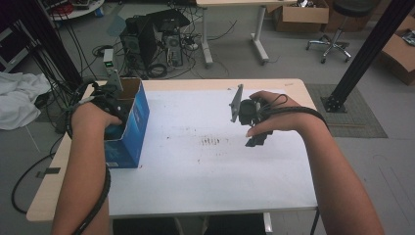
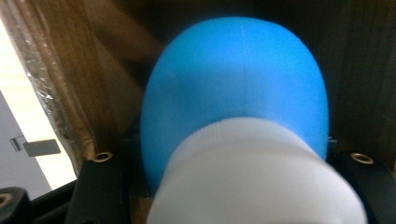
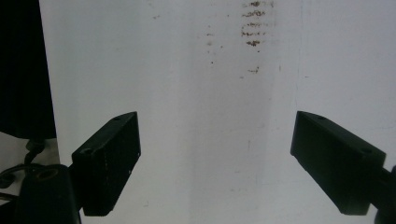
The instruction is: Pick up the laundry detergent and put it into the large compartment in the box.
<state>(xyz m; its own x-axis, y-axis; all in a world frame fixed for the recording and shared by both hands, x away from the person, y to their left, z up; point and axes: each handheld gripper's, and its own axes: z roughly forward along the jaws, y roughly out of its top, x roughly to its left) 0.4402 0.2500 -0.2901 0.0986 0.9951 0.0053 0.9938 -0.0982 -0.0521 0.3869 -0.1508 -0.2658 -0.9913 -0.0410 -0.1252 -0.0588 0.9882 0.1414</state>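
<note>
1. The left gripper (image 1: 113, 108), at the left of the high view, reaches into the open top of the blue cardboard box (image 1: 132, 132) standing at the left edge of the white tabletop (image 1: 205, 166). Judged purpose: placing or retrieving the item inside.
2. In the left gripper view, a smooth rounded blue plastic bottle with a ribbed white cap (image 2: 238, 107) sits at centre frame between the black jaws, cap nearest the camera. The jaws sit close at both sides of the bottle, apparently clamped on it; actual contact lies behind the cap.
3. Brown corrugated inner walls of the box surround the bottle, with a strip of clear tape along the flap at the left of that frame. The bottle is therefore inside the box.
4. The right gripper (image 1: 254, 128), right of centre in the high view, hangs over bare tabletop, well apart from the box. Its fingers (image 3: 112, 154) stand wide apart, holding nothing; judged idle.
5. The tabletop is matte white with faint brown scuff marks (image 3: 252, 28) at the top of the right gripper view.
</note>
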